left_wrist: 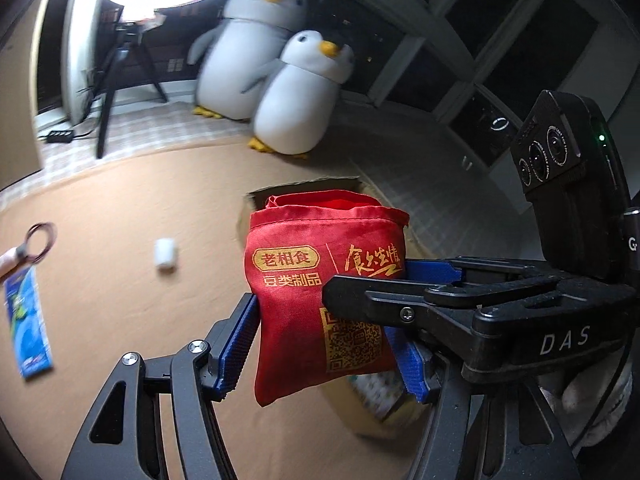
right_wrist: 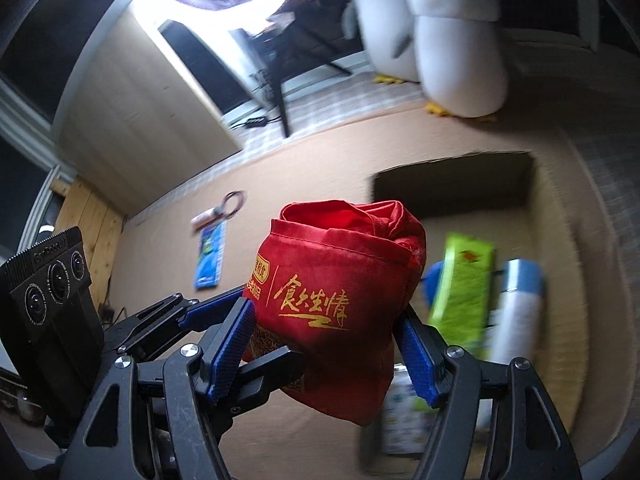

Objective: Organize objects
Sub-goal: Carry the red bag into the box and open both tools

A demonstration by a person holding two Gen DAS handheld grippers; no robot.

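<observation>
Red pouch [left_wrist: 320,280] hangs gripped between both downward-tilted grippers, left gripper [left_wrist: 332,344] and right gripper [right_wrist: 328,344] jaws clamped on it.

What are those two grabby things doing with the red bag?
A person is holding the red bag up off the tan mat with two tongs at once, the left tongs and the right tongs, each squeezing its sides. Just behind and below it sits a cardboard box with packets already inside. A blue packet and a small white roll are lying on the mat.
</observation>
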